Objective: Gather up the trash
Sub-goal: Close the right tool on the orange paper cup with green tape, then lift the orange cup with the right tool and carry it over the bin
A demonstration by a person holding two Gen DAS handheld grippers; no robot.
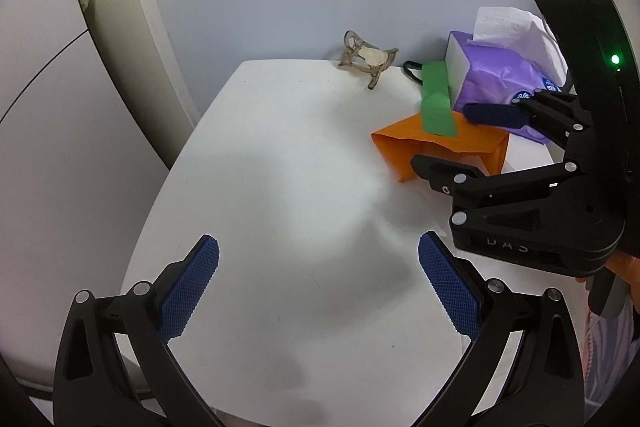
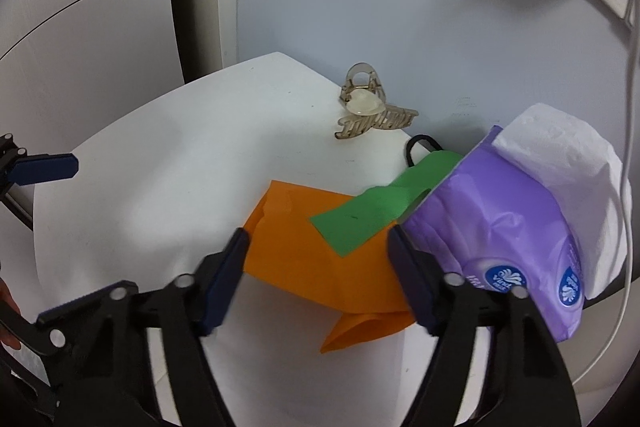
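On tabletop [image 1: 280, 187]: trash not yet collected.
Orange paper [image 2: 304, 251] & green strip [image 2: 372, 211] lie by tissue pack [image 2: 500, 227]; right hand-held gripper [image 2: 320, 283] jaws apart astride orange paper, no grip yet; left hand-held gripper [image 1: 320, 291] apart, empty; both pieces left.

We seem to be in a home, likely a bedroom corner: a small white table [image 2: 140, 211] against a pale blue wall [image 2: 380, 7], a hair claw clip [image 2: 370, 111] at its far edge, a purple tissue pack [image 2: 500, 223] on the right.
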